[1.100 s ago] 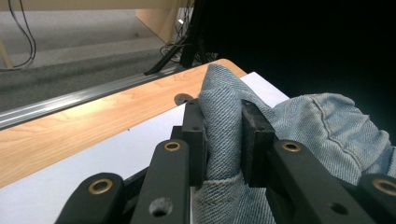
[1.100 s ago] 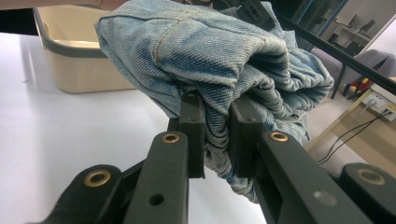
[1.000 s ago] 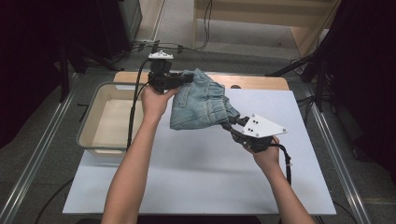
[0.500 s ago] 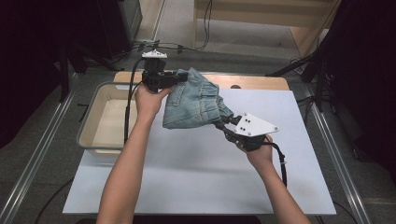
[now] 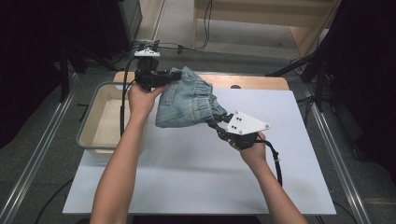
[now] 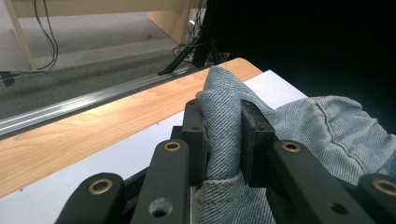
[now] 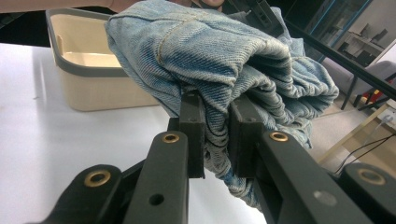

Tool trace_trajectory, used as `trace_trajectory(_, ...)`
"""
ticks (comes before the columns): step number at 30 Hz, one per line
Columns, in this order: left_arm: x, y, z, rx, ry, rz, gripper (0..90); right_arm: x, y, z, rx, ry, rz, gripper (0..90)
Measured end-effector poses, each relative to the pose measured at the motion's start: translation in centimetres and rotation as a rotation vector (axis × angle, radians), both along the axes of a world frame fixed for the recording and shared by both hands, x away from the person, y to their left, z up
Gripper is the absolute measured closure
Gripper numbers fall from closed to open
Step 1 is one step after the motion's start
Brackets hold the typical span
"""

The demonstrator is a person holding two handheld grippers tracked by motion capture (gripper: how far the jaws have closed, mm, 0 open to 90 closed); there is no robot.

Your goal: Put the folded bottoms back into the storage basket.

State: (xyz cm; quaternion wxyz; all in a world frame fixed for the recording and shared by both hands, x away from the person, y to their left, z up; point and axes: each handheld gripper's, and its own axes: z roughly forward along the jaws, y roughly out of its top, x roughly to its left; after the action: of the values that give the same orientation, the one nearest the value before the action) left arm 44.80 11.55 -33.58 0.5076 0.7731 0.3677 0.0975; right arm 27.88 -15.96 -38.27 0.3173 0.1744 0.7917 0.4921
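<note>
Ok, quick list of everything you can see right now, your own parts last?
jeans: one, faded blue denim, bunched and held up off the table between both grippers.
bin: one, beige with a grey rim, at the table's left edge; looks empty.
sheet: one, white, covering most of the table.
table: one, light wood, bare strip along the far edge.
left gripper: one, black, shut on the jeans, above the bin's far corner.
right gripper: one, black with grey plate, shut on the jeans over the sheet.
</note>
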Motion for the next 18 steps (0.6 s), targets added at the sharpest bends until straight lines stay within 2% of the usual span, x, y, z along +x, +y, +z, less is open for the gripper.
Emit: trace_trajectory(18,-0.1,2.3,0.6,0.008,-0.014,0.016,75.4,0.5,2.5,0.3,-0.012,-0.006,0.031,77.5)
